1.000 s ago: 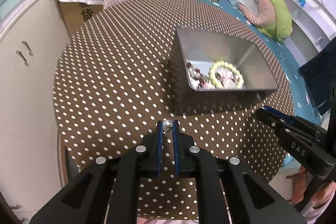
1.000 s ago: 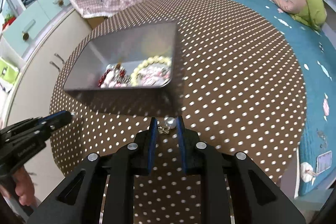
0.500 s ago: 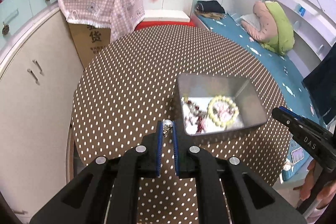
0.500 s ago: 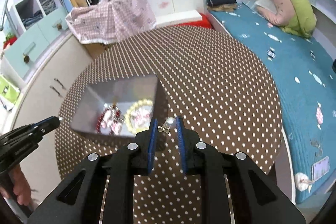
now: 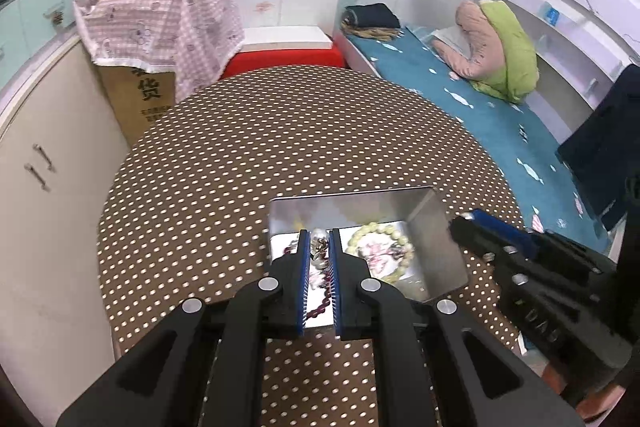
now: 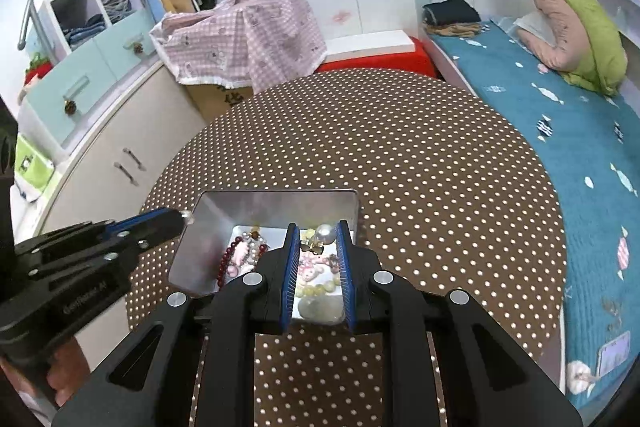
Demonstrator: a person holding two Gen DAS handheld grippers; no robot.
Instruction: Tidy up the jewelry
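A metal tin sits on the brown dotted round table. It holds a pale bead bracelet and a dark red bead string. My left gripper is shut on a pearl earring and hangs above the tin. My right gripper is shut on another pearl earring, also above the tin. Each gripper shows in the other's view, the right one and the left one.
A cardboard box under a pink checked cloth stands behind the table. White cabinets are at the left. A blue bed with a green and pink pillow runs along the right.
Both grippers rose from the table with their earrings and moved over the tin. The tin now lies right under the fingertips in both views.
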